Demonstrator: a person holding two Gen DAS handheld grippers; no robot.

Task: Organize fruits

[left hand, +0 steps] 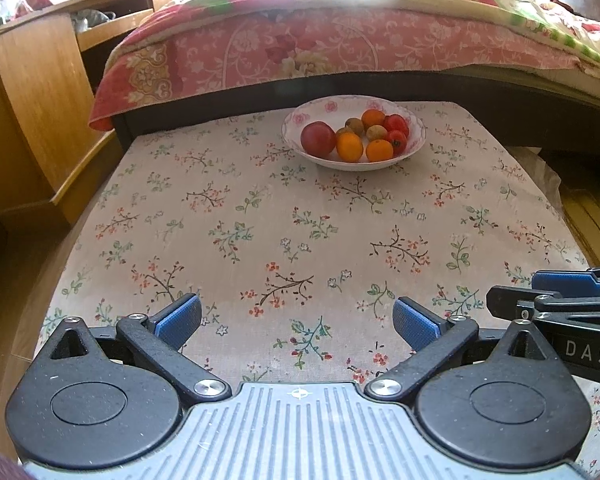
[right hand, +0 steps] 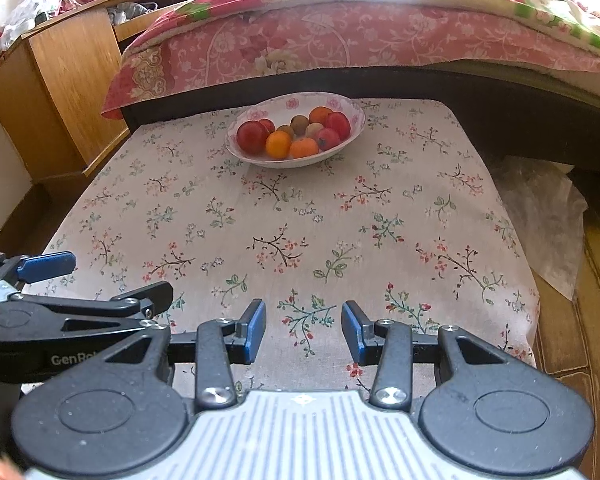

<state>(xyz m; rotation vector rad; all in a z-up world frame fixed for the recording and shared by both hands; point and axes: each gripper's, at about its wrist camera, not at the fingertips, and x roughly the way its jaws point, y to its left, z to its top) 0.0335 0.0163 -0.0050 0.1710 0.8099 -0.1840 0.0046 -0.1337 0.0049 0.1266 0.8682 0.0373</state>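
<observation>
A white floral bowl (left hand: 414, 148) stands at the far side of the table and holds several fruits: a red apple (left hand: 318, 139), oranges (left hand: 349, 146), small red and brownish ones. It also shows in the right wrist view (right hand: 240, 148). My left gripper (left hand: 296, 320) is open and empty, low over the near part of the floral tablecloth (left hand: 260, 220). My right gripper (right hand: 304, 330) is open and empty, beside the left one. Each gripper shows at the edge of the other's view.
A bed with a pink floral cover (left hand: 320, 52) runs behind the table. A wooden nightstand (left hand: 40, 92) stands at the left. A plastic sheet (right hand: 540, 208) lies on the floor at the table's right edge.
</observation>
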